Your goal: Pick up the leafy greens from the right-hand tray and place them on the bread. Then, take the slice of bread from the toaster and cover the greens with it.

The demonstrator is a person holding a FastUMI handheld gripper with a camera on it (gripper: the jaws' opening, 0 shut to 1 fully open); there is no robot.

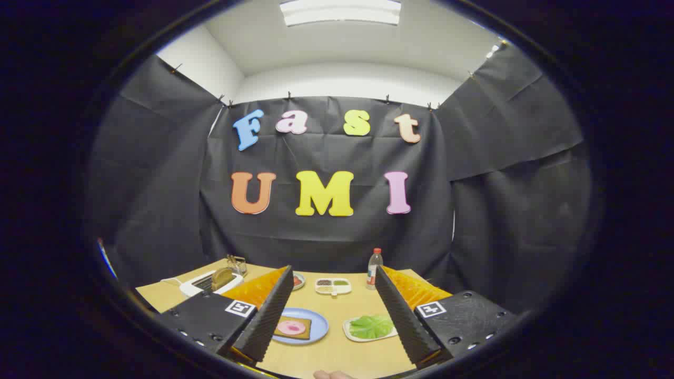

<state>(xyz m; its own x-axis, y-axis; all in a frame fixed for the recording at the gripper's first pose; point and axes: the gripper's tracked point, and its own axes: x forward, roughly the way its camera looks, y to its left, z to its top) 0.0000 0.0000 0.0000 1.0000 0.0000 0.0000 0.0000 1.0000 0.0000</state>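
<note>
My gripper [333,295] is open, high above the wooden table, with nothing between its two ribbed black fingers [268,316]. Below and between the fingers, a blue plate [318,325] carries a brown bread slice [305,322] topped with a pink round piece [291,327]. To its right, a white tray [348,331] holds the leafy greens [371,326], close to the right finger. At the back left, beyond the left finger, a white toaster [202,284] has a slice of bread [222,277] standing up in its slot.
A clear bottle with a red cap [373,269] stands at the table's back. Beside it lies a white divided dish [333,286] with dark and green fillings. A small bowl [298,280] peeks past the left finger. A metal rack [237,264] stands behind the toaster.
</note>
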